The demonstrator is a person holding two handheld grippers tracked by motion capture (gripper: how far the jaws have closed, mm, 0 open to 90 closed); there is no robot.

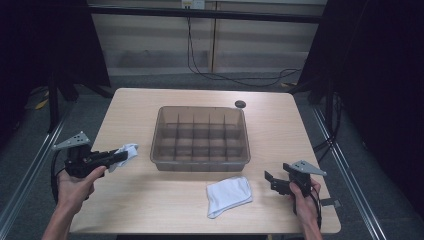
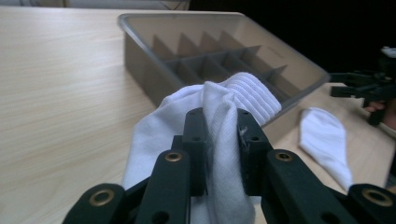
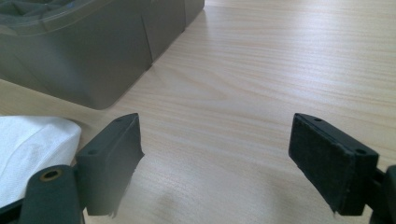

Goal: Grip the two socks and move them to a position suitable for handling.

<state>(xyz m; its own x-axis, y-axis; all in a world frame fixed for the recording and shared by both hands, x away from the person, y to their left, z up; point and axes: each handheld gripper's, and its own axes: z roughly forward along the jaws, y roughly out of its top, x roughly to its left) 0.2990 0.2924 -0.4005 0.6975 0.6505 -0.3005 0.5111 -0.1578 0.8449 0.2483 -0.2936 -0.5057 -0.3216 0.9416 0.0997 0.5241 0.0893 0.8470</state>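
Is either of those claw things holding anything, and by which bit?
The left gripper pinches a white sock by a bunched fold near its middle, ribbed cuff sticking out ahead. The right gripper is open and holds nothing.

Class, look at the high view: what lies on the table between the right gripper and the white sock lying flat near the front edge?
Nothing: in the high view, bare wooden table separates the right gripper from the flat white sock.
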